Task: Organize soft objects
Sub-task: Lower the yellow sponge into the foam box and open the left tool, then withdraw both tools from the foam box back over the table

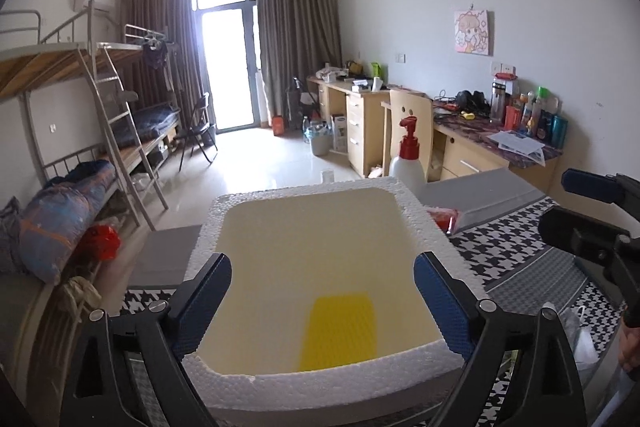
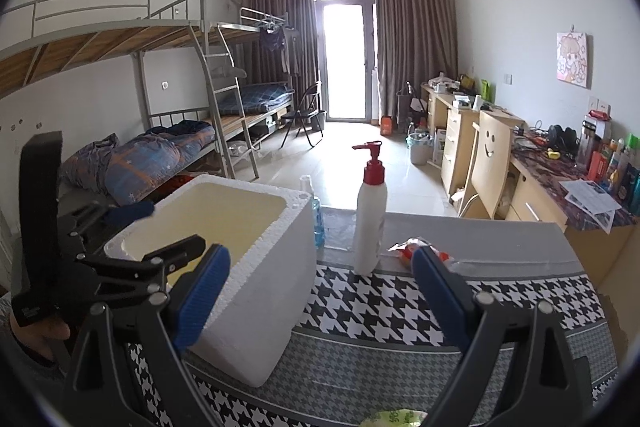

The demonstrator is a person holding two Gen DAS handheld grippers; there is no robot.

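Note:
A white foam box (image 1: 404, 195) stands on the houndstooth-covered table (image 2: 380, 303). A yellow sponge (image 1: 340, 331) lies flat on the box floor. My left gripper (image 1: 322, 301) is open and empty, held over the near end of the box above the sponge. It also shows in the right wrist view (image 2: 128, 223). The box also shows there (image 2: 256, 291). My right gripper (image 2: 320, 291) is open and empty above the table, to the right of the box. A red and white soft packet (image 2: 416, 247) lies just beyond its right finger. A green patterned soft item (image 2: 394, 419) peeks in at the bottom edge.
A white pump bottle with a red top (image 2: 370, 215) stands behind the right gripper, a blue bottle (image 2: 318, 219) beside the box. A white plastic bag (image 1: 580, 335) lies on the table at right. Bunk beds stand left, desks and a chair right.

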